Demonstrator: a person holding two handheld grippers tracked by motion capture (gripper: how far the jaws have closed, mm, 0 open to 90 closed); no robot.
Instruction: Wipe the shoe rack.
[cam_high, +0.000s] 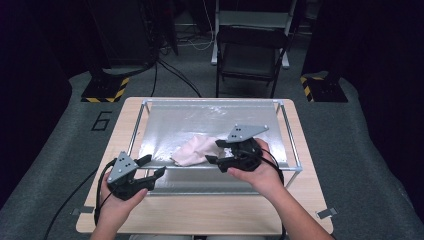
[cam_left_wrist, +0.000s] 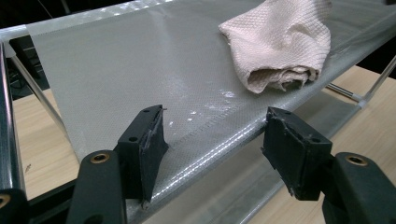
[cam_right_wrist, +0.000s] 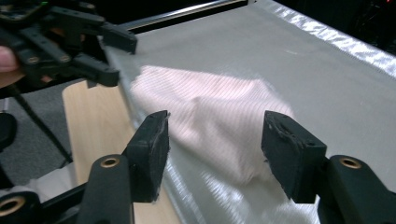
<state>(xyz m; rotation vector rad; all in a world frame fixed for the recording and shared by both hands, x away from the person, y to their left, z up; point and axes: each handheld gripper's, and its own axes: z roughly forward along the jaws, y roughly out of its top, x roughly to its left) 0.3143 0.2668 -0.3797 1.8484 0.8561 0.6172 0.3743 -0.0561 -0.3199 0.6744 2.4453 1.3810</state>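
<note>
My left gripper waits with wide, empty fingers at the near edge of the shiny sheet, my right gripper holds its empty fingers apart beside the crumpled pink cloth, and bare sheet lies all around the cloth.

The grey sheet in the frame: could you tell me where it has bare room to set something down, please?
The grey sheet lies bare across its far half and its left part, bordered by the metal frame. The middle is taken by the crumpled pink cloth, with the right gripper open beside it. The left gripper is open at the near rail.
</note>
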